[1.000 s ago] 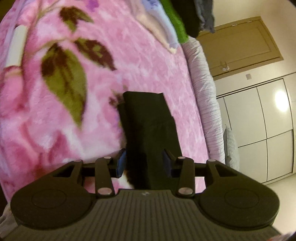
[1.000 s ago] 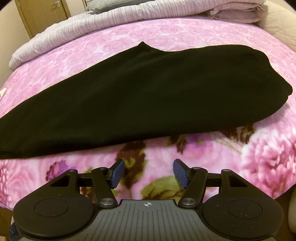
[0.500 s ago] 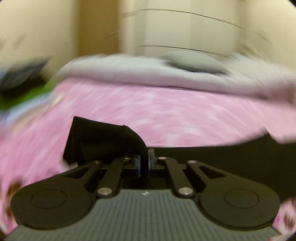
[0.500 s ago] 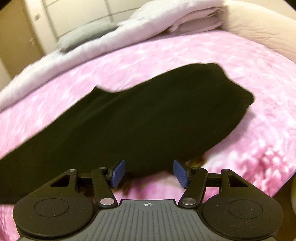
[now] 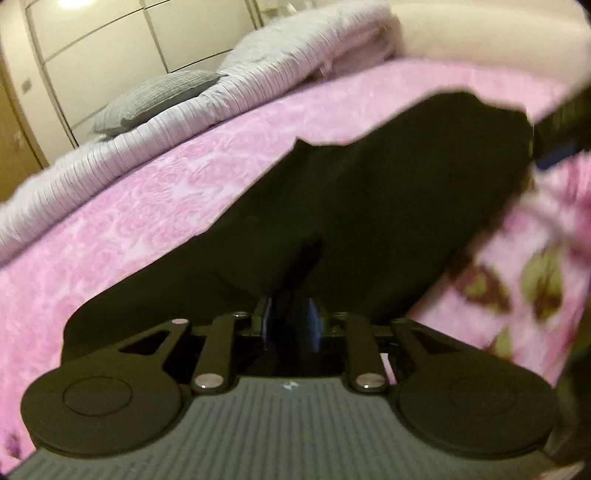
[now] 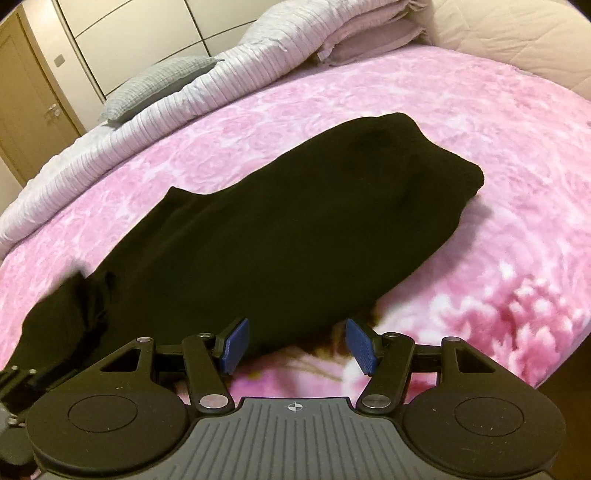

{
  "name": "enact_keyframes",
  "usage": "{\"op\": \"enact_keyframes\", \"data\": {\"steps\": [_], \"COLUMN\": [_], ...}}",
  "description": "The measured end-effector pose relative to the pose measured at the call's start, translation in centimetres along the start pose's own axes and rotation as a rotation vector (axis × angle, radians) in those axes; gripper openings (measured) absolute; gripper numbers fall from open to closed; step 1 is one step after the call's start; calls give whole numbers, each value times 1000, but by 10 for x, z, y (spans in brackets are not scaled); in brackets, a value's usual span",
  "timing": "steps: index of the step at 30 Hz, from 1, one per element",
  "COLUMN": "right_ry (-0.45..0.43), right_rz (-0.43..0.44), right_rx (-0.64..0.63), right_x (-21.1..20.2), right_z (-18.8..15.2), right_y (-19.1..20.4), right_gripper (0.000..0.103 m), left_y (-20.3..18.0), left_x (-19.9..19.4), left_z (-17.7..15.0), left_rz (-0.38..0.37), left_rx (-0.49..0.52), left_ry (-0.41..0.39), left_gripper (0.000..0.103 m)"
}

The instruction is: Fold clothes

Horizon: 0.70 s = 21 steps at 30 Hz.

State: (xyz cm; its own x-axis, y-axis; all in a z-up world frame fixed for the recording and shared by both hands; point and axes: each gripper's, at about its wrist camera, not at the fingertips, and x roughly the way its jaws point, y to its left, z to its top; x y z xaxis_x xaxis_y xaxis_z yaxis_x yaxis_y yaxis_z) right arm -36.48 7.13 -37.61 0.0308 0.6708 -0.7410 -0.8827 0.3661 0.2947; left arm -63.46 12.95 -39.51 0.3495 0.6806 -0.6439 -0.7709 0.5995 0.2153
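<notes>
I have the black garment (image 6: 295,229) lying long across the pink floral blanket (image 6: 480,122), running from near my left side up toward the far right, where its rounded end stops well short of the blanket's right edge. Its far edge has a small notch partway along, and beyond it there is a broad bare band of pink before the ribbed white duvet (image 6: 184,107) bunched along the back of the bed, with a grey pillow (image 6: 162,85) lying on it.

My right gripper (image 6: 295,347) hangs with its blue pads spread apart, released, just at the garment's near edge; nothing is between the pads. To its right the blanket lies bare out to the bed's rim.

My left gripper (image 5: 290,321) sits low over the cloth's near-left end. Its jaws have just been opening and stand partly apart; dark fabric lies between and around them, but I cannot tell whether the pads still press on it. From the right wrist view, that end of the garment is rumpled and lifted at the lower left.

Wardrobe doors (image 6: 129,22) stand behind the bed.
</notes>
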Motion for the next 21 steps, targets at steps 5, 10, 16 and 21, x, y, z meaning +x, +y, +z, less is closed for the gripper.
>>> {"op": "enact_keyframes", "data": {"steps": [5,10,16,21], "right_ry": [-63,22,90,130], "right_rz": [159,439,566,609], "right_rx": [61,190,181,200], "right_x": [-6,11,32,49], "right_z": [3,-1,-11,-10], "right_y": [8,19,60,78], "right_gripper": [62,62,61,61], "left_y": [30,75,124,133], "left_x": [-20,-60,-68,-51], "left_z": [3,-10,-35,-61], "left_rz": [-26,38,98,68], "left_rx": [-137,-356,-552,-529], "left_ry": [-13,-34,18,161], "left_gripper": [19,19,19,20]}}
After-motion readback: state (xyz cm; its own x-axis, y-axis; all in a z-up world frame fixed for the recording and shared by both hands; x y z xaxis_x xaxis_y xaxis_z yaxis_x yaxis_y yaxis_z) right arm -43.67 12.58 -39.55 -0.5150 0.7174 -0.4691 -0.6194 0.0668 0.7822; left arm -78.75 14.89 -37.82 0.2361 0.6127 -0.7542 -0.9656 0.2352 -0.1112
